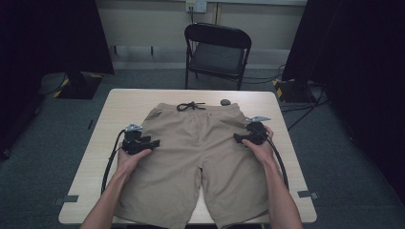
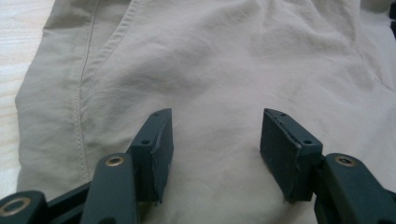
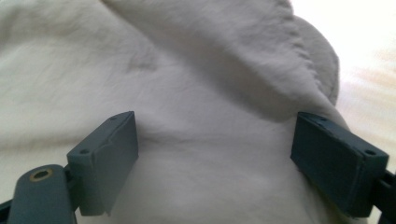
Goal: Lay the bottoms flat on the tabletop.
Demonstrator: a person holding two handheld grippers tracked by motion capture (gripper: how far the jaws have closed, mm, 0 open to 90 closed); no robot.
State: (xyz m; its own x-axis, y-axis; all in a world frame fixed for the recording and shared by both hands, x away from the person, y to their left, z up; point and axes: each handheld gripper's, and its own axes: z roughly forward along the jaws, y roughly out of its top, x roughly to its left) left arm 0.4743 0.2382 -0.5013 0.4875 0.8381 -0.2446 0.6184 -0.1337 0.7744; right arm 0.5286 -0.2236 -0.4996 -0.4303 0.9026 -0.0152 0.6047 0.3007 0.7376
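**A:** High view?

**B:** I see khaki shorts (image 1: 191, 157) flat on the bench (image 1: 122, 102), waistband away from me, left tool (image 1: 154, 142) and right tool (image 1: 237, 138) over the hips.

**A:** Left gripper view?

**B:** Jaws wide, nothing pinched, beside the pocket seam (image 2: 112, 44).

**A:** Right gripper view?

**B:** Wide too, straddling a raised fold (image 3: 261, 79). I judge this the approach; next I must lower and close on cloth.

1. My high view looked forward and down from above the near edge of the table (image 1: 282, 119), taking in a chair (image 1: 217, 52) beyond.
2. My left gripper view sat close over the shorts (image 2: 224, 70), along its jaws.
3. My right gripper view looked likewise close; all three shared that cloth.
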